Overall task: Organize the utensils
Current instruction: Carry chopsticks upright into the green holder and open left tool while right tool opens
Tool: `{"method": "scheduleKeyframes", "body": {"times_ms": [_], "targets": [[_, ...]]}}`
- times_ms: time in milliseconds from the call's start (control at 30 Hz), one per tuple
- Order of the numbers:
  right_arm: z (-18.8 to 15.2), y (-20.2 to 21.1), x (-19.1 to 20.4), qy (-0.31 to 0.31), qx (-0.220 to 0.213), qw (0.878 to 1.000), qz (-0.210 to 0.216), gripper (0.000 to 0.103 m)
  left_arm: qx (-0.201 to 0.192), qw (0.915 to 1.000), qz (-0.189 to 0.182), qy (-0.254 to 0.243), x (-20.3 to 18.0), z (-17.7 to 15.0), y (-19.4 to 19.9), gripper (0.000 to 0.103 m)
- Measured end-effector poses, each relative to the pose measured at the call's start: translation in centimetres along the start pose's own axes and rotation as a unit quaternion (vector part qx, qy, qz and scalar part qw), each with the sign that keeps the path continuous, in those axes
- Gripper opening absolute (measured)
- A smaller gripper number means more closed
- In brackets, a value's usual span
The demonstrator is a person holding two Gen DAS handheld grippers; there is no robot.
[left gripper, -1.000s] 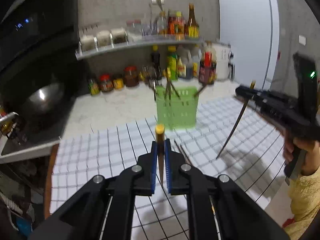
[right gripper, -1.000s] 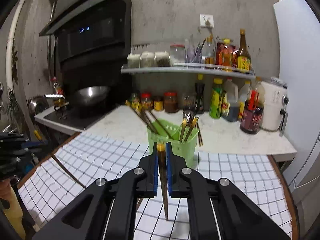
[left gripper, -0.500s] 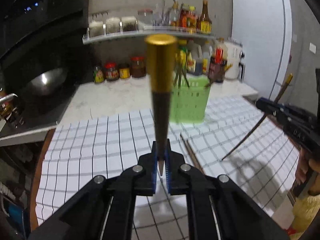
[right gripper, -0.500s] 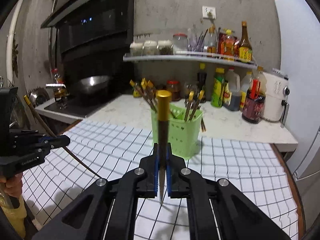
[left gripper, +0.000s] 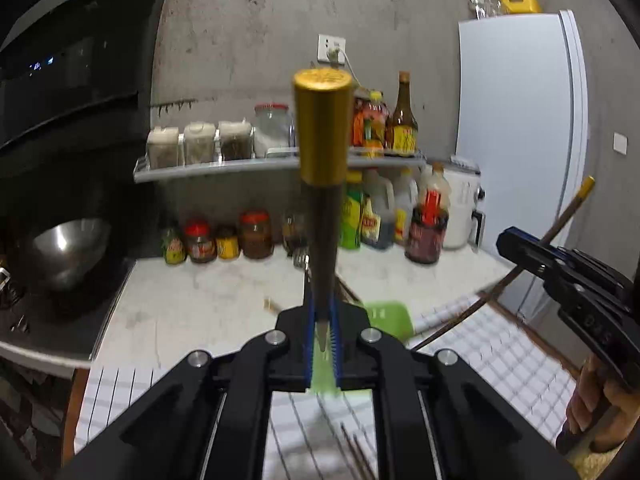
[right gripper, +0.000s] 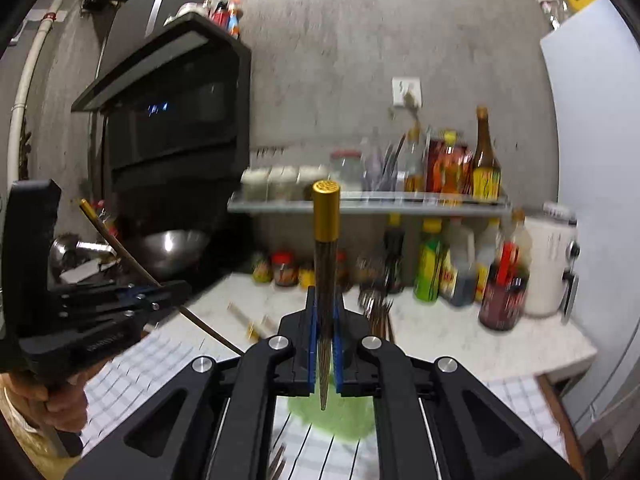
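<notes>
Twin wrist views, facing the shared condiment shelf (left gripper: 280, 162) closely.

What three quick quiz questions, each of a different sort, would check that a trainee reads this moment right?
1. True or false: each gripper holds a chopstick with its gold cap up.
2. Multiple choice: the green basket sits A) on the shelf, B) on the checked cloth below the grippers, C) on the stove.
3. Fill in: the metal bowl stands to the ____ of the jars in the left wrist view.

Key:
1. True: the left gripper and the right gripper each clamp a chopstick, cap up.
2. B, on the checked cloth.
3. Left of the jars.
</notes>
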State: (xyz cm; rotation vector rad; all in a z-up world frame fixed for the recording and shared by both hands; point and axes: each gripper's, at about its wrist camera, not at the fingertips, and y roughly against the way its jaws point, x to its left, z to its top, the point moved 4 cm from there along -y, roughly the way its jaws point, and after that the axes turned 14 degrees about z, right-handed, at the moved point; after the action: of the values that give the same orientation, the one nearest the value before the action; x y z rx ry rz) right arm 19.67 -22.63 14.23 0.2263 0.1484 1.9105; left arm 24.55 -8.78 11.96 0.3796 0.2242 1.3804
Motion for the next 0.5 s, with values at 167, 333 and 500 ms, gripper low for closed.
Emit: {"method": "scheduleKeyframes", "body": {"times_ms": [167,333,500], "targets": [[0.7,-2.2,-2.3,0.002,-0.002,1.000,-0.025,0.006,0.014,0.9999,-0.005,-0.006,-0.8,1.5,-4.1,0.006],[-2.6,-6.4,-5.2,-0.029,0.047,0.998,-0.028,0.006,0.059,0.9980,-0.016,-0.017,-1.9,-0.5,-8.5,0.006],[-5.4,-8.9,-6.6,-0.048,0.086,0.995,-0.033,0.007,0.089,0.9958,-0.011,-0.020,-1.9,-2.4,-11.5,0.006]]}}
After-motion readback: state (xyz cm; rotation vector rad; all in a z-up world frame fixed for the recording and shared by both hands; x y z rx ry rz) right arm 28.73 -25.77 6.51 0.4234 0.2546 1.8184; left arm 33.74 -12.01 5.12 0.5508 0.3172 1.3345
